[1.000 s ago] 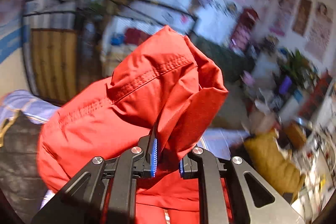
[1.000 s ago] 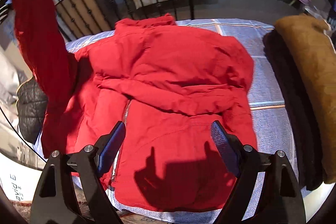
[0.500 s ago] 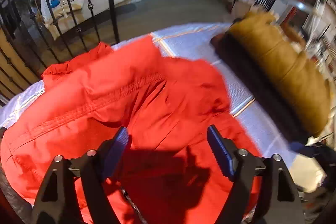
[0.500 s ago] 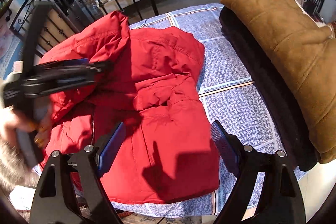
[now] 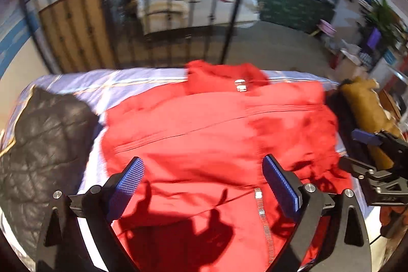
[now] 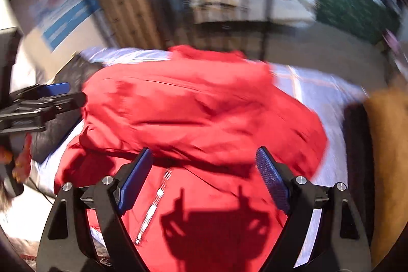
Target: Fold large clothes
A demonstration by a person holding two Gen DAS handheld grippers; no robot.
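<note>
Left wrist view: both the left gripper (image 5: 202,185) and right gripper (image 6: 204,176) gape empty above the red jacket (image 5: 216,134).

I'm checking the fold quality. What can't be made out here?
- Jacket hem: left wrist view, cut off by the bottom edge and left gripper.
- Sleeve folds: right wrist view, motion blur smears them.
- Cloth beneath the jacket: both views, covered.
- Right gripper: open, grasp target unclear.

Red jacket (image 5: 216,134) on a pale-blue checked sheet (image 5: 107,86), beside black quilted (image 5: 43,144) and tan garments (image 5: 367,106).
</note>
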